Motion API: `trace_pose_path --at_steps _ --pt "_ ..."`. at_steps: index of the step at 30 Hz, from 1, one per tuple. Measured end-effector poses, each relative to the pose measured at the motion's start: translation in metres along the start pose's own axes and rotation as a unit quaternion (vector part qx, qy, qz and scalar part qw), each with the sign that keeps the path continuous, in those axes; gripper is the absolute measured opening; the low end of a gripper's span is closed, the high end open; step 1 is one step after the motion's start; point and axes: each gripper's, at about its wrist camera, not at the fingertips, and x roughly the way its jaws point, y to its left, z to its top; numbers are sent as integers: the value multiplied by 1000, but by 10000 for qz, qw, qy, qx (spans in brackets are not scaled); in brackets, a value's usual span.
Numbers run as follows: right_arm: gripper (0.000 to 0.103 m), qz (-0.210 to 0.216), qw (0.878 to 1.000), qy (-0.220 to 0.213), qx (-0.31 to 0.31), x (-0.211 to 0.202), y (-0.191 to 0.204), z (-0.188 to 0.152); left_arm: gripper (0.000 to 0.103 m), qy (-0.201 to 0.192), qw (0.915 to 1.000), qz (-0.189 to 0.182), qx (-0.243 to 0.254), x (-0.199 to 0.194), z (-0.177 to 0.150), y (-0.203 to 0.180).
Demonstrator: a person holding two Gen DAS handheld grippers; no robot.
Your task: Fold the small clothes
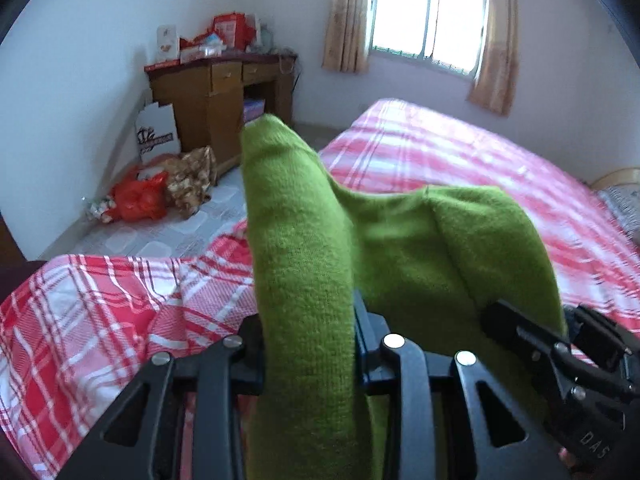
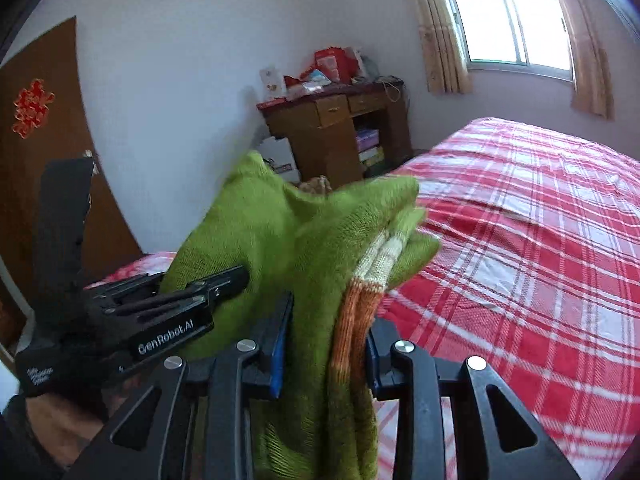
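While both tongs clamp it, a green knitted garment (image 1: pixel 308 264) hangs bunched in the air above a bed with a red and white checked cover (image 1: pixel 460 160). Left gripper (image 1: pixel 309 344) pinches a thick green fold. Right gripper (image 2: pixel 326 344) grips an edge striped orange and cream. Beyond stand a cluttered wooden desk (image 2: pixel 340 132) and a curtained window (image 2: pixel 516 16).

From my right wrist view, the garment (image 2: pixel 280 248) sits dead centre, pinched in my right gripper (image 2: pixel 324 344), with my left gripper (image 2: pixel 240 276) at nine o'clock on it. The bed (image 2: pixel 520 248) lies at three o'clock, beneath. The desk (image 2: pixel 336 132) stands at twelve, behind; the window (image 2: pixel 516 16) at one.
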Motion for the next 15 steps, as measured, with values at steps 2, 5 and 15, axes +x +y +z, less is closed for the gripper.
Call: trace_pose_path --at_steps 2,5,15 --pt "32 -160 9997 187 36 17 -12 -5 33 96 9998 120 -107 11 -2 7" --pt "32 -25 9979 426 478 34 -37 -16 37 250 9994 36 -234 18 -4 13" --pt "35 192 9929 659 974 47 -58 -16 57 431 9981 360 -233 24 1 6"
